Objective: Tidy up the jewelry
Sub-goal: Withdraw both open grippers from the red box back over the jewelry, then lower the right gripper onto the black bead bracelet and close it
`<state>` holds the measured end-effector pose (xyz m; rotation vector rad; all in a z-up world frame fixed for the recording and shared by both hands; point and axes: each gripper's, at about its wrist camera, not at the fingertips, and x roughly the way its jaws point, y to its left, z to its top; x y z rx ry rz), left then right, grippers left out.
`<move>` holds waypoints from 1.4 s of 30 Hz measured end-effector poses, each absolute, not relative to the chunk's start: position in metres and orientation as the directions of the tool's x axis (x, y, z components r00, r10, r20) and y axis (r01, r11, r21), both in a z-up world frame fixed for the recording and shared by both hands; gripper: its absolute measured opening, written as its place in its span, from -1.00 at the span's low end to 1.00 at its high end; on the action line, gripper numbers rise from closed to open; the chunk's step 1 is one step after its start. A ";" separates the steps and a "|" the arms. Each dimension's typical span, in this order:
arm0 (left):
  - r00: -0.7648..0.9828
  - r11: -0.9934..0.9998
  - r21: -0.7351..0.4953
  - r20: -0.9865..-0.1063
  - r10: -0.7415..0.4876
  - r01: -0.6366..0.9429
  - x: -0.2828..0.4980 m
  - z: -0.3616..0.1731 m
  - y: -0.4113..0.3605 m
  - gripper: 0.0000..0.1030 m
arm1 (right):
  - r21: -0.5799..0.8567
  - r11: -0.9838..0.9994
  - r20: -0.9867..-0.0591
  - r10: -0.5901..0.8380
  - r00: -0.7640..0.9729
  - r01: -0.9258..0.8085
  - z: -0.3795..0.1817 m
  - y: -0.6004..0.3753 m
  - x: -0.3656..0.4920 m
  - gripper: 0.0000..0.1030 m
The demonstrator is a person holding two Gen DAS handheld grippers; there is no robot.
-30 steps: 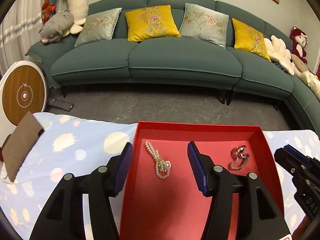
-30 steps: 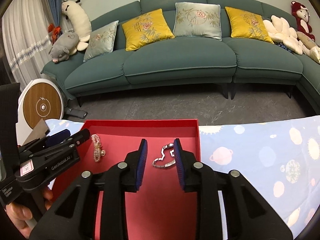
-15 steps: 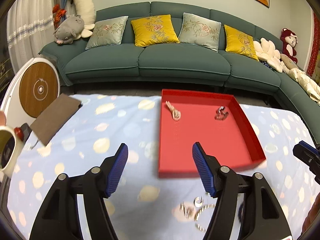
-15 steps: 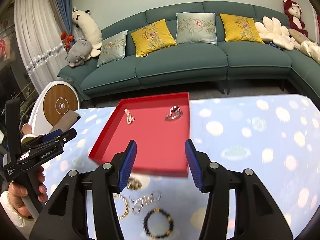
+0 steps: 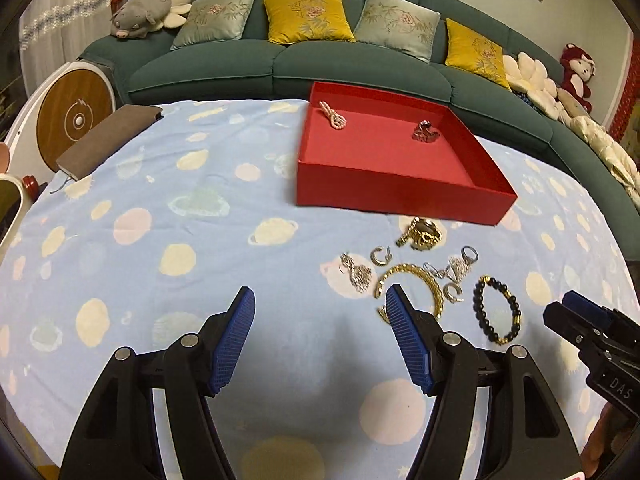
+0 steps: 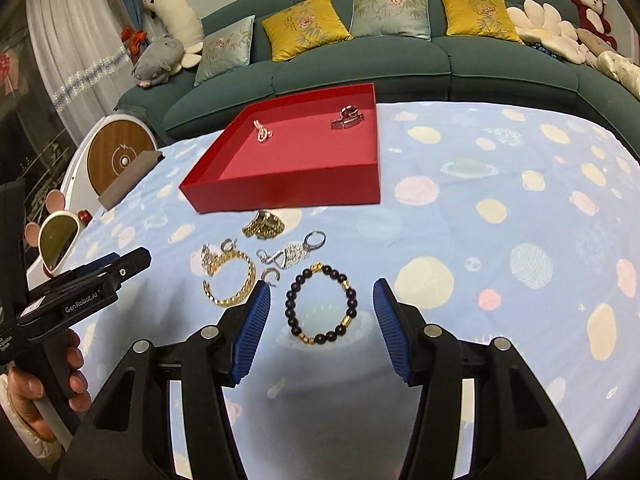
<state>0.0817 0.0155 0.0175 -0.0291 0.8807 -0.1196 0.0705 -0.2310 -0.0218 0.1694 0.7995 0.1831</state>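
A red tray [image 5: 400, 194] [image 6: 288, 196] sits on the blue spotted cloth and holds a pearl piece [image 5: 333, 117] [image 6: 262, 131] and a silver piece [image 5: 425, 132] [image 6: 347, 118]. In front of it lie loose pieces: a gold watch [image 5: 421, 235] [image 6: 265, 224], a gold chain bracelet [image 5: 416, 276] [image 6: 236, 280], silver pieces [image 6: 291, 254] and a black bead bracelet [image 5: 497, 310] [image 6: 322, 304]. My left gripper [image 5: 320, 304] is open and empty, left of the pile. My right gripper [image 6: 322, 300] is open, its fingers either side of the black bead bracelet, above it.
A brown notebook [image 5: 108, 138] lies at the table's far left edge. A white mouse-eared mirror [image 6: 56, 236] stands at the left. A round white and wood device [image 5: 74, 118] stands beyond the table. A green sofa [image 5: 320, 60] with cushions runs along the back.
Both grippers have pulled back from over the red tray toward the near side of the table. The right gripper has opened wider and now frames the black bead bracelet.
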 end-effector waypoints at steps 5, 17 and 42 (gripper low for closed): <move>0.597 0.987 -0.055 -0.790 -0.136 0.152 0.077 -0.001 -0.002 0.27 | 0.172 0.977 -0.726 0.212 0.654 -0.125 -0.044 -0.222 0.067 0.10; 0.564 0.979 -0.074 -0.808 -0.170 0.188 0.082 -0.017 -0.018 0.34 | 0.092 0.984 -0.749 0.167 0.641 -0.150 -0.063 -0.211 0.079 0.21; 0.557 0.978 -0.083 -0.811 -0.178 0.193 0.098 -0.027 -0.042 0.40 | 0.047 0.987 -0.761 0.136 0.634 -0.155 -0.073 -0.211 0.088 -0.28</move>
